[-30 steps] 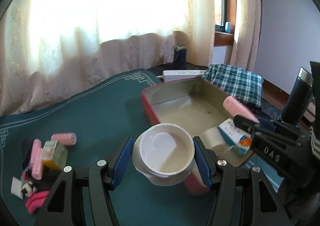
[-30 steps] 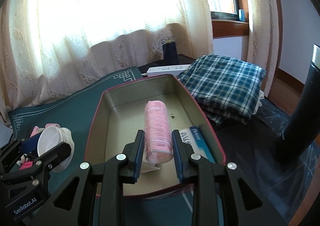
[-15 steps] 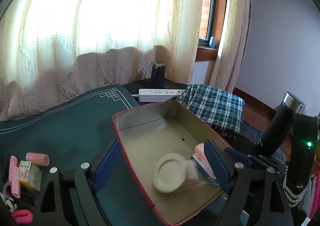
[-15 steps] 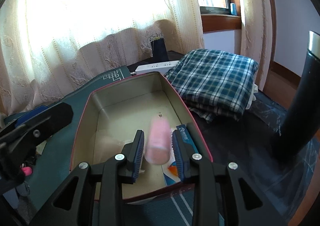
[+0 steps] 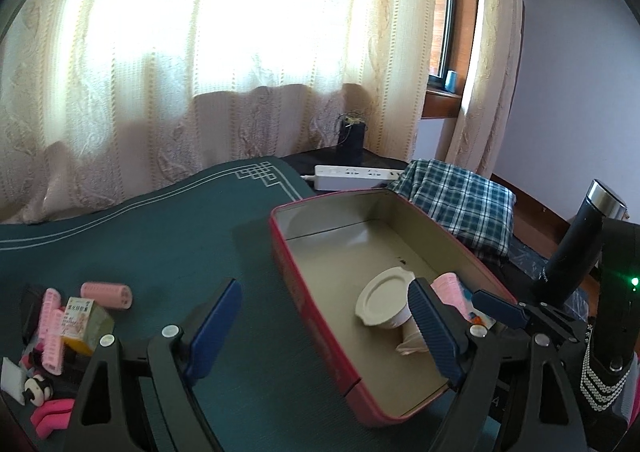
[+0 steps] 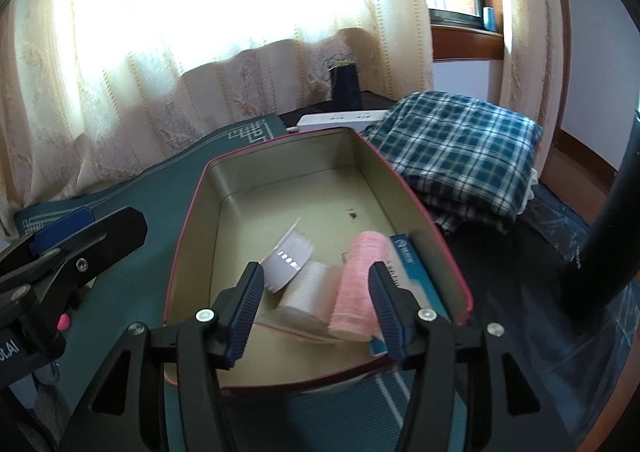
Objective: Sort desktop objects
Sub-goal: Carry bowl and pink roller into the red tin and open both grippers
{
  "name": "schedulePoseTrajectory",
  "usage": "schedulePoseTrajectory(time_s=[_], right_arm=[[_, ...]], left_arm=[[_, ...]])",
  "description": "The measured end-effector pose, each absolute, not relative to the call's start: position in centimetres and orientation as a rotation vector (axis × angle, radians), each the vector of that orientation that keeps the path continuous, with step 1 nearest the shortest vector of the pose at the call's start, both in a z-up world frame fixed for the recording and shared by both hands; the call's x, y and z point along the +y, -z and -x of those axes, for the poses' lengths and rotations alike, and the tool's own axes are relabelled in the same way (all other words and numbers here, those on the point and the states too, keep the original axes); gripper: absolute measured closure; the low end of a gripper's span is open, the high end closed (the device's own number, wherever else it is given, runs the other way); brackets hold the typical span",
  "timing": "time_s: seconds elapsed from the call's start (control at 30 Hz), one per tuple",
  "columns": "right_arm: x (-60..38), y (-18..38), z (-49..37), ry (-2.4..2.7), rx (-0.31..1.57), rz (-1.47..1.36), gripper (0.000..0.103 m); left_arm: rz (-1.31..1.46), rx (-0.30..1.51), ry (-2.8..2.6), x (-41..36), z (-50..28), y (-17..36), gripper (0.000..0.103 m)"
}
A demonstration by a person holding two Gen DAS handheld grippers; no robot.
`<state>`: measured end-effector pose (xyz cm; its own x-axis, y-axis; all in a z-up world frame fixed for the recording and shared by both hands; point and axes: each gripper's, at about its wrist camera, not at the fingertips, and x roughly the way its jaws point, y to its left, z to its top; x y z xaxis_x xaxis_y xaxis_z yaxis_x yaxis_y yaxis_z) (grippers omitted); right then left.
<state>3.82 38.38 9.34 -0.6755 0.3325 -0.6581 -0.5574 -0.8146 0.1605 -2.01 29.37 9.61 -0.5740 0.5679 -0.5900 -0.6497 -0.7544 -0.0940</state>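
A red tin (image 5: 316,332) with a beige inside stands on the green mat. A white cup (image 5: 384,304) lies tipped over in it, beside a pink hair roller (image 5: 450,288). My left gripper (image 5: 324,328) is open and empty over the tin's near-left rim. In the right wrist view my right gripper (image 6: 316,312) hangs over the tin (image 6: 192,219) with its jaws opening. The pink roller (image 6: 360,284) lies loose between them near the right pad, next to the white cup (image 6: 290,264) and a blue-and-white box (image 6: 412,272).
On the mat at the left lie more pink rollers (image 5: 106,294), a small yellow-green box (image 5: 84,318) and pink clips (image 5: 50,418). A folded plaid cloth (image 6: 460,147), a white power strip (image 5: 352,175) and a dark flask (image 5: 580,248) stand right of the tin.
My left gripper opened and let go of the white cup, which now lies in the tin. My right gripper opened and the pink roller dropped beside the blue-and-white box.
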Motion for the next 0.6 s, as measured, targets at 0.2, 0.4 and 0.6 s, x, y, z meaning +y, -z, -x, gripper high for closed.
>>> schedulePoseTrajectory(time_s=[0.2, 0.4, 0.6], right_arm=[[36.8, -9.1, -2.7, -2.455, 0.434, 0.937, 0.042], [35.8, -8.6, -1.6, -2.443, 0.395, 1.007, 0.04], [34.8, -8.3, -0.8, -2.414, 0.31, 1.065, 0.032]], left_arm=[[0.824, 0.16, -2.323, 27.4, 2.0, -9.1, 0.016], [0.847, 0.14, -2.352, 25.4, 2.1, -8.7, 0.016], [0.866, 0.132, -2.378, 23.6, 2.2, -8.1, 0.016]])
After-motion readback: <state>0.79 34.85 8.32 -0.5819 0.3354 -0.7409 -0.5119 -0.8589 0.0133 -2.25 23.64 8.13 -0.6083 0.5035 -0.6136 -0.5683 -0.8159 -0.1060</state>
